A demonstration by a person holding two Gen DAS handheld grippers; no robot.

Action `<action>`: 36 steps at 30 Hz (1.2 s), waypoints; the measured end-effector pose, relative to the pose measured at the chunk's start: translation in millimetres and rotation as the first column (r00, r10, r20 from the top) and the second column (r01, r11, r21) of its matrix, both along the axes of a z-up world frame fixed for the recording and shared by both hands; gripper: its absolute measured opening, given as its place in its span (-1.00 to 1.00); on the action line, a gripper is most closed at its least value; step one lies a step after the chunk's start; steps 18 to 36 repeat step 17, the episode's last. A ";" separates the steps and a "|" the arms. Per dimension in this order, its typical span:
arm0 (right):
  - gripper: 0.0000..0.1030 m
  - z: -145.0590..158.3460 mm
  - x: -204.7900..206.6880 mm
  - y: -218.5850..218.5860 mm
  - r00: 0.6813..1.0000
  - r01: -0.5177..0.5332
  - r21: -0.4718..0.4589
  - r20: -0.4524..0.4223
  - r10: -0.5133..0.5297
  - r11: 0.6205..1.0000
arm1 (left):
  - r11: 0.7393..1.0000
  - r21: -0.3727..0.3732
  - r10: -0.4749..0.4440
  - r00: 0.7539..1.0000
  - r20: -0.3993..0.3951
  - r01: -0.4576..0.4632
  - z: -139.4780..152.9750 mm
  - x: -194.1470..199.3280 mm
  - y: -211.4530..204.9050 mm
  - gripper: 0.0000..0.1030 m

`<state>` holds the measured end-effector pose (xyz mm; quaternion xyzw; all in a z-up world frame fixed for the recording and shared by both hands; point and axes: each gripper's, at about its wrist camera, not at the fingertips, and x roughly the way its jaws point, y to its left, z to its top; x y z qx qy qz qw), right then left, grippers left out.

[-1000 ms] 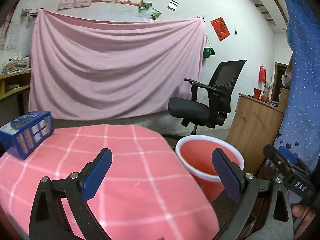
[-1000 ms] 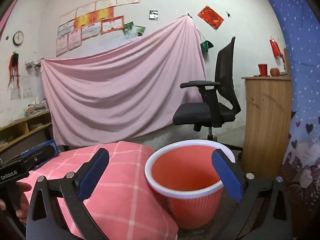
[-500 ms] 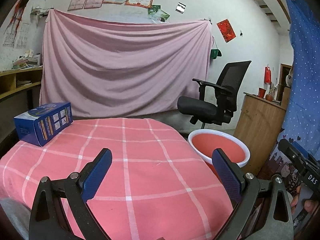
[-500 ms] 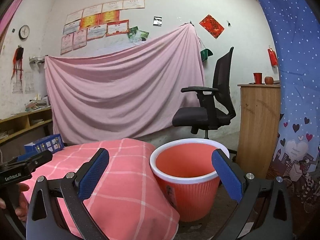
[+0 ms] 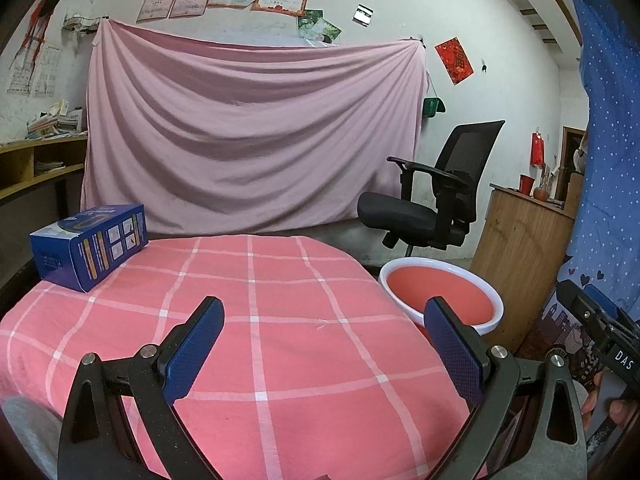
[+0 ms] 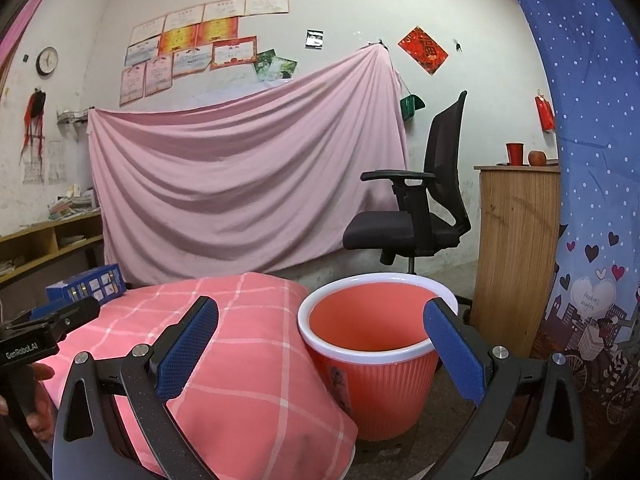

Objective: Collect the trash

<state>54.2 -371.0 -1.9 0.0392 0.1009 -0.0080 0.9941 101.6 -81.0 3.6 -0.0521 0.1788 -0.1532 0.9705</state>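
Left wrist view: the left gripper (image 5: 322,334) hangs wide apart, empty, over the pink checked tablecloth (image 5: 280,320). A blue cardboard box (image 5: 90,246) sits far left. The right gripper (image 6: 320,334), also apart, faces the orange ribbed plastic bin (image 6: 376,376) on the right.

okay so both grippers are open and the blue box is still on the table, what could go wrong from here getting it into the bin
The blue box sits at the table's far left edge; a nudge from the open left gripper could push it off. The red bin stands on the floor past the opposite side, so the carry is long and a loose grip might drop the box. The right gripper hangs near the bin's rim and could bump it.
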 end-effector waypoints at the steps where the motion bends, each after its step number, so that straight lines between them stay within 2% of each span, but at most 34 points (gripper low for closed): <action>1: 1.00 -0.5 0.2 0.1 1.000 -0.001 0.000 -0.002 0.001 1.000 | 1.000 0.003 0.002 1.000 -0.003 -0.002 -0.4 0.0 0.0 0.90; 6: 1.00 -2.1 3.1 -0.4 1.000 -0.006 -0.002 -0.013 0.006 1.000 | 0.998 0.051 0.027 1.000 -0.004 -0.026 -3.9 1.3 -3.9 0.90; 11: 1.00 -3.5 5.9 -1.3 1.000 -0.010 -0.002 -0.024 0.010 1.000 | 0.998 0.064 0.021 1.000 -0.010 -0.020 -9.6 3.6 -2.1 0.90; 36: 1.00 -4.7 9.2 -1.3 0.999 -0.013 -0.004 -0.036 0.013 1.000 | 0.998 0.066 0.022 1.000 -0.013 -0.022 -12.7 5.7 0.9 0.90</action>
